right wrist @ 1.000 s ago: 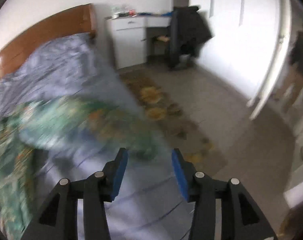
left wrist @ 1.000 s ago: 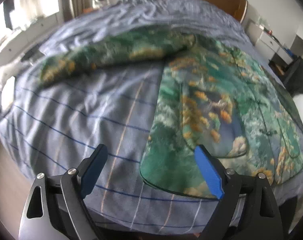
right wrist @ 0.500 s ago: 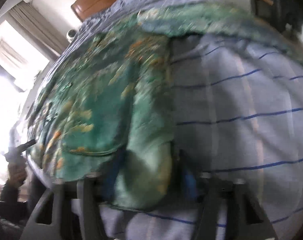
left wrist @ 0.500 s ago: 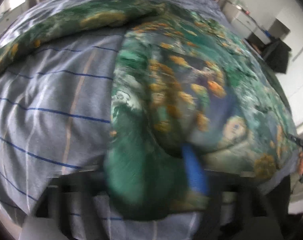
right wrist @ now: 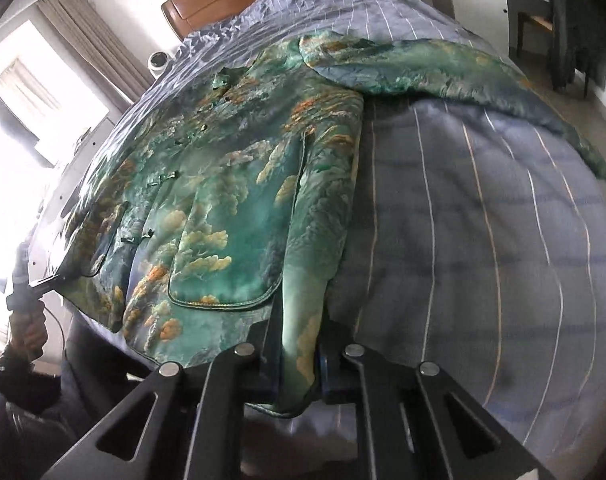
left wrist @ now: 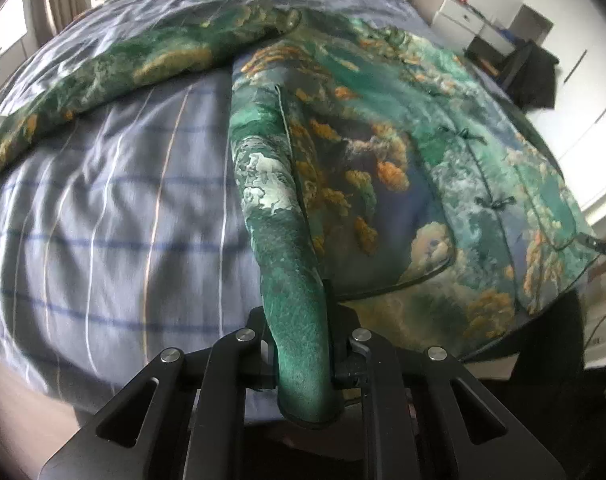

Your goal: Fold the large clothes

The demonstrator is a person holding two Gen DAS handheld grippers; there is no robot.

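Gripping the jacket [left wrist: 343, 152] hem at both corners: left gripper [left wrist: 303, 360] just closed, pinching the hem fold; right gripper [right wrist: 299, 364] likewise clamped on its corner. Spread ahead on the bed [left wrist: 103, 220]. Next, likely lifting both corners together, folding forward.

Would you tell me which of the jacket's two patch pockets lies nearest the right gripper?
The green satin jacket's rounded patch pocket with pale clouds, just beyond the right gripper; the other pocket lies across the button placket, near the far hem corner.
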